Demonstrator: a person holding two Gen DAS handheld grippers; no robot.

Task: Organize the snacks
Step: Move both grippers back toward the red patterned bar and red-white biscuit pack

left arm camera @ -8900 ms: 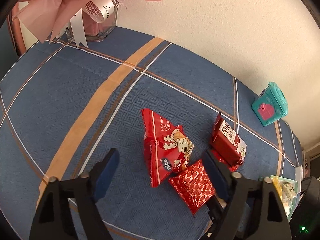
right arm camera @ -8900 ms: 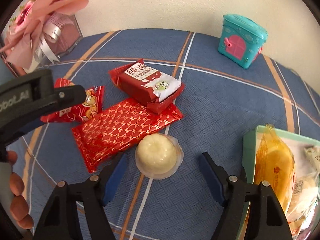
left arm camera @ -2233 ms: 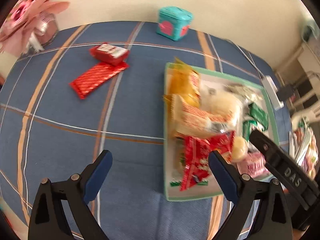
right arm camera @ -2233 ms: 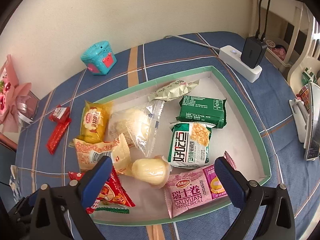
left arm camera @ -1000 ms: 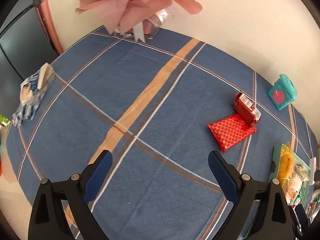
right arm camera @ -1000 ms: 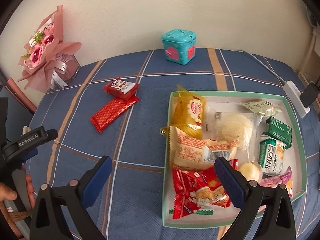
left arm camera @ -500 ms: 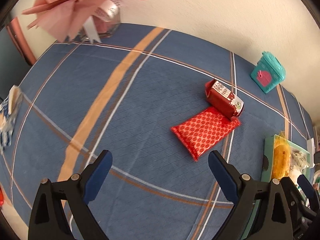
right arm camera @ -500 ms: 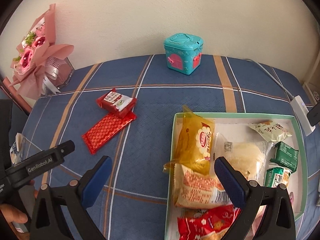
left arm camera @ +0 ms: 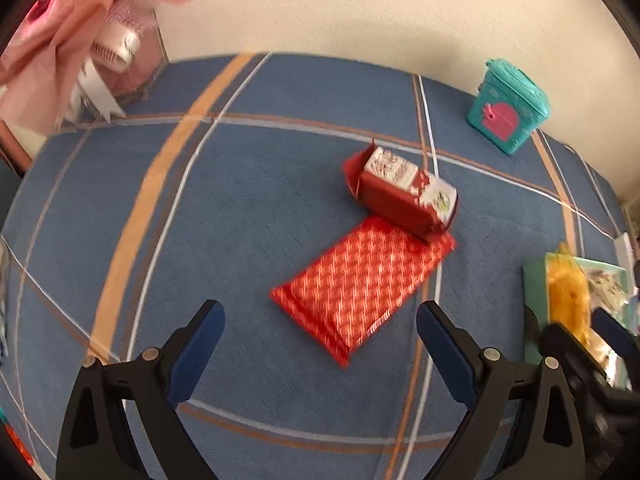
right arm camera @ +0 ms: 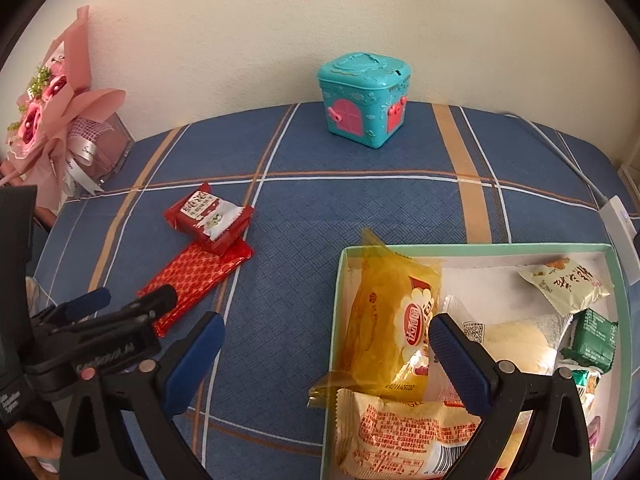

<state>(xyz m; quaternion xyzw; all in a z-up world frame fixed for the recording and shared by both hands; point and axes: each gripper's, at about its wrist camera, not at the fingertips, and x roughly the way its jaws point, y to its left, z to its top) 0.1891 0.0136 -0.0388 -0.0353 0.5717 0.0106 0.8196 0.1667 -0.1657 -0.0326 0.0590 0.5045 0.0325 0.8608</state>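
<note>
Left gripper (left arm camera: 320, 334) spread wide and holding nothing, lined up on the flat red foil packet (left arm camera: 362, 286) that lies between the two blue pads and a little ahead of them. Judged as the approach to a pick: opened that far so the pads can drop either side of the packet's width, aimed at its near end because the far end is pinned. Resting across that far end, a small red boxed snack (left arm camera: 404, 194) with a white printed face, tilted slightly, touching the foil packet and overlapping its corner. Likely awkward for that reason: a pull on the foil packet could drag or tip the box, so probably better taken one at a time.

Right gripper (right arm camera: 326, 342) likewise parted and empty, hanging above the near left corner of the green-rimmed tray (right arm camera: 472, 246), apparently parked out of the way while the other side works. Directly ahead of its right pad, a yellow bun packet (right arm camera: 394, 322) leaning over the tray's left wall, with an orange printed packet (right arm camera: 404, 432) below it and further pale and green packets toward the tray's right side. Tray well filled, then, with just two red snacks out on the blue plaid cloth (right arm camera: 304, 248), well apart from it.

Farther out, near the wall: a teal toy house box (right arm camera: 364, 98) and a pink bouquet (right arm camera: 52, 112), neither part of the sorting.
</note>
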